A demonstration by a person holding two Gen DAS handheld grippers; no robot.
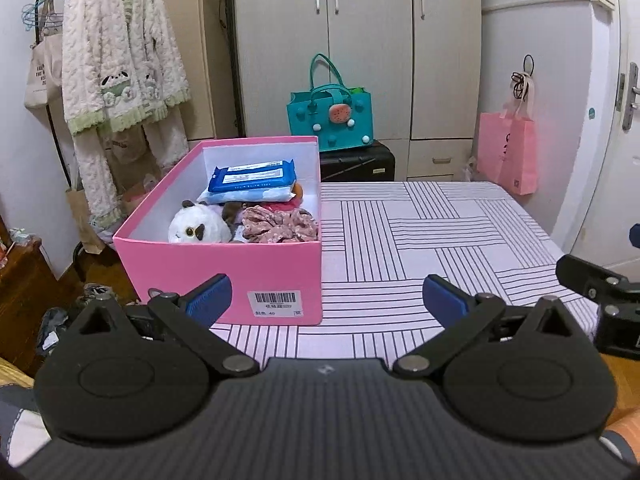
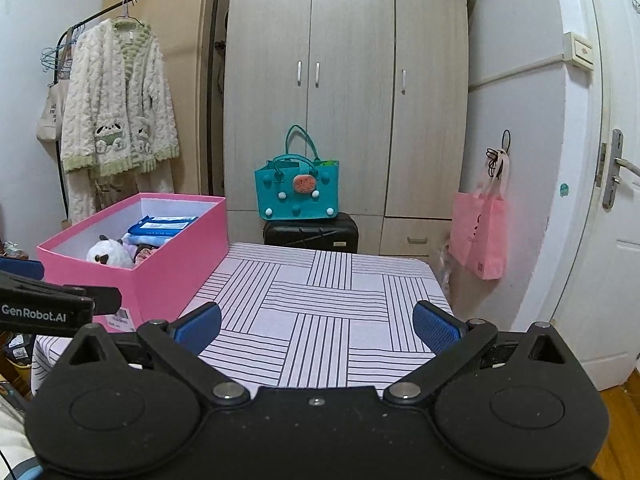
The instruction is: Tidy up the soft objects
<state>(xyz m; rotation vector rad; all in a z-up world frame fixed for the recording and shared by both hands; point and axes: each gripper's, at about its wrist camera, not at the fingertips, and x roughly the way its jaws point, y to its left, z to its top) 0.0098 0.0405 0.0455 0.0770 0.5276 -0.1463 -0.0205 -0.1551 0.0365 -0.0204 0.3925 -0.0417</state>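
A pink box (image 1: 224, 268) stands on the left of the striped table (image 1: 420, 240). Inside lie a white panda plush (image 1: 198, 226), a floral pink scrunchie (image 1: 280, 226) and a blue wipes pack (image 1: 252, 176) on top of other soft items. My left gripper (image 1: 326, 300) is open and empty, just in front of the box's near right corner. My right gripper (image 2: 316, 326) is open and empty over the table's near edge, to the right of the box (image 2: 168, 264). The plush (image 2: 110, 254) and the wipes pack (image 2: 164, 226) show in the right wrist view too.
A teal felt bag (image 1: 330, 114) sits on a black case (image 1: 356, 162) before the wardrobe (image 1: 360, 40). A pink tote (image 1: 508, 152) hangs on the right wall. A fleece robe (image 1: 120, 68) hangs on a rack at left. A door (image 2: 616, 200) is at right.
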